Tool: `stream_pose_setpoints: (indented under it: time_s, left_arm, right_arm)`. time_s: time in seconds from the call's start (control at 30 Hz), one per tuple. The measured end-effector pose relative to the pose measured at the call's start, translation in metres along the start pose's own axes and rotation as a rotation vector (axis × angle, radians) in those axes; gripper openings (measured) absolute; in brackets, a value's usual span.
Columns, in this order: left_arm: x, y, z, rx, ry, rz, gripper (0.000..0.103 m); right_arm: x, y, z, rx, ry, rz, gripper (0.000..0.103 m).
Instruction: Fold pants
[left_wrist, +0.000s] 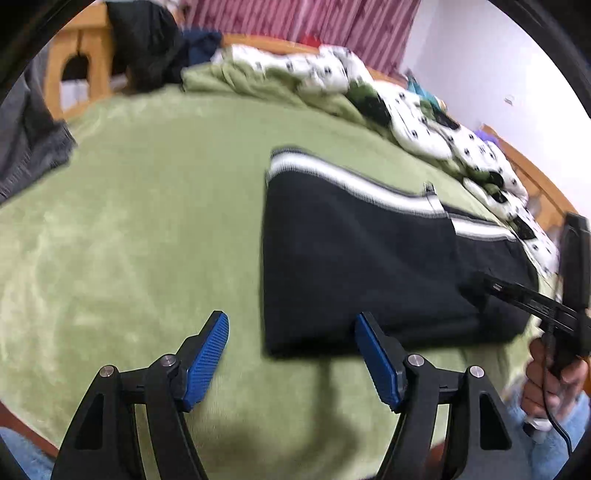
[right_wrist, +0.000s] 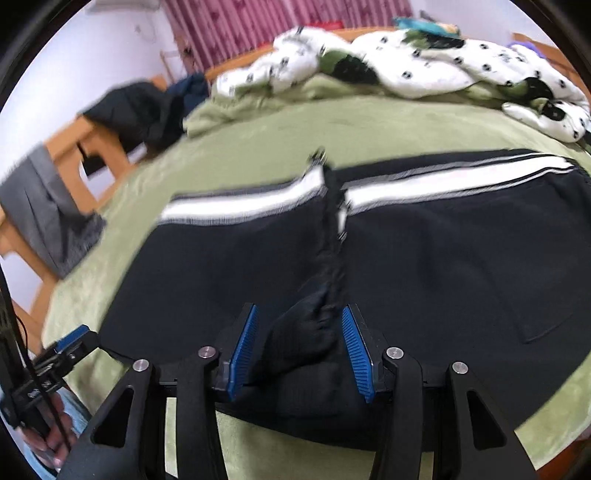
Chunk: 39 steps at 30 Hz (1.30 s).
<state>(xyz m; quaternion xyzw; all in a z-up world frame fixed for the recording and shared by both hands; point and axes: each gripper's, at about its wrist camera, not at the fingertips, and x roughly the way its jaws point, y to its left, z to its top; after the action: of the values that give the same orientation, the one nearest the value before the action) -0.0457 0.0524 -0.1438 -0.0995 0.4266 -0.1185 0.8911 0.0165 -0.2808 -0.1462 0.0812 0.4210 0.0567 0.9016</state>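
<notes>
Black pants (left_wrist: 354, 258) with a white side stripe lie folded on the green blanket; they fill the middle of the right wrist view (right_wrist: 424, 266). My left gripper (left_wrist: 291, 325) is open and empty, just off the fold's near left corner, its right finger at the front edge. My right gripper (right_wrist: 299, 317) is open with a raised ridge of the pants' fabric (right_wrist: 325, 295) standing between its pads. The right gripper also shows in the left wrist view (left_wrist: 491, 286), resting on the pants' right part.
A green blanket (left_wrist: 147, 221) covers the bed. A white spotted duvet (left_wrist: 424, 122) is bunched along the far side. Dark clothes (left_wrist: 147, 44) lie on a wooden frame at the back left, and a grey garment (left_wrist: 29, 147) hangs at the left.
</notes>
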Motion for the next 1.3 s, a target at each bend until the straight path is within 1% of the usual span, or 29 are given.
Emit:
stream_pose_setpoints:
  time_s: [0.03,0.07,0.1,0.13,0.17,0.2,0.27,0.33,0.37,0.4,0.47,0.5,0.53,0.57,0.6,0.67,0.7,0.73,0.77,0.9,0.97,1.03,1.07,1.2,1.27,1.3]
  left_arm:
    - [0.000,0.003,-0.003,0.001,0.014,-0.028,0.069]
    - [0.002,0.002,-0.004,0.009,0.023,-0.044,0.069]
    - [0.002,0.002,-0.007,0.024,0.034,-0.055,0.069]
    - [0.002,0.001,-0.010,0.041,0.040,-0.043,0.069]
    - [0.004,0.000,-0.010,0.058,0.043,-0.012,0.069]
    - [0.006,-0.003,-0.012,0.076,0.038,0.026,0.069]
    - [0.008,-0.002,-0.014,0.088,0.033,0.076,0.069]
    - [0.012,-0.002,-0.012,0.061,0.027,0.084,0.069]
    - [0.015,-0.003,-0.009,0.046,0.020,0.079,0.069]
    - [0.018,-0.003,-0.005,0.020,0.007,0.074,0.069]
    - [0.027,-0.002,0.000,-0.016,-0.001,0.073,0.069]
    - [0.035,-0.004,0.001,-0.017,0.003,0.092,0.069]
    - [0.041,-0.006,0.003,-0.018,-0.010,0.122,0.069]
    - [0.041,-0.005,0.003,-0.035,-0.037,0.149,0.062]
    - [0.037,-0.002,0.003,-0.072,-0.060,0.168,0.060]
    - [0.024,0.012,-0.001,-0.166,-0.067,0.153,0.060]
    - [0.018,0.017,-0.005,-0.191,-0.072,0.150,0.060]
    - [0.014,0.022,-0.008,-0.195,-0.067,0.162,0.060]
    - [0.010,0.024,-0.011,-0.180,-0.056,0.174,0.060]
    - [0.002,0.028,-0.015,-0.156,-0.044,0.128,0.061]
    - [0.004,0.029,-0.016,-0.143,-0.047,0.118,0.061]
    - [0.005,0.029,-0.018,-0.135,-0.046,0.110,0.061]
    - [0.008,0.029,-0.017,-0.131,-0.044,0.105,0.061]
    - [0.013,0.023,-0.010,-0.119,-0.052,0.097,0.061]
    - [0.017,0.021,-0.009,-0.116,-0.058,0.104,0.061]
    - [0.019,0.020,-0.008,-0.114,-0.062,0.109,0.061]
  right_arm:
    - [0.000,0.003,-0.001,-0.014,-0.012,-0.039,0.026]
    - [-0.003,0.003,-0.002,-0.018,-0.026,-0.034,0.022]
    - [-0.010,-0.001,-0.001,0.002,-0.048,0.003,0.022]
    - [-0.020,-0.007,-0.001,0.032,-0.073,0.046,0.021]
    - [-0.028,-0.013,-0.002,0.056,-0.092,0.078,0.021]
    - [-0.032,-0.017,-0.004,0.071,-0.094,0.089,0.021]
    - [-0.024,-0.019,-0.010,0.070,-0.050,0.070,0.021]
    - [-0.006,-0.016,-0.017,0.051,0.019,0.023,0.022]
    - [-0.001,-0.013,-0.020,0.031,0.027,-0.004,0.023]
    - [-0.002,-0.008,-0.020,0.006,0.013,-0.020,0.025]
    - [-0.005,-0.003,-0.019,-0.021,-0.001,-0.030,0.027]
    - [-0.006,-0.004,-0.019,-0.016,-0.006,-0.027,0.027]
    - [-0.004,-0.006,-0.018,-0.002,-0.003,-0.022,0.027]
    - [-0.003,-0.008,-0.017,0.007,0.003,-0.021,0.027]
    - [-0.001,-0.009,-0.016,0.016,0.010,-0.021,0.028]
    - [-0.001,-0.012,-0.014,0.035,0.016,-0.012,0.030]
    - [-0.001,-0.013,-0.013,0.044,0.017,-0.007,0.032]
    - [-0.001,-0.016,-0.013,0.047,0.019,-0.002,0.033]
    - [-0.001,-0.017,-0.012,0.049,0.020,0.003,0.033]
    - [-0.002,-0.021,-0.005,0.057,0.012,0.015,0.036]
    - [-0.004,-0.025,-0.001,0.085,-0.011,0.035,0.037]
    - [-0.005,-0.028,0.004,0.116,-0.031,0.057,0.040]
    - [-0.003,-0.028,0.010,0.128,-0.037,0.062,0.043]
    - [0.011,-0.024,0.038,0.108,-0.028,0.017,0.044]
    - [0.021,-0.023,0.053,0.101,-0.008,0.005,0.045]
    - [0.029,-0.023,0.061,0.096,0.010,0.002,0.047]
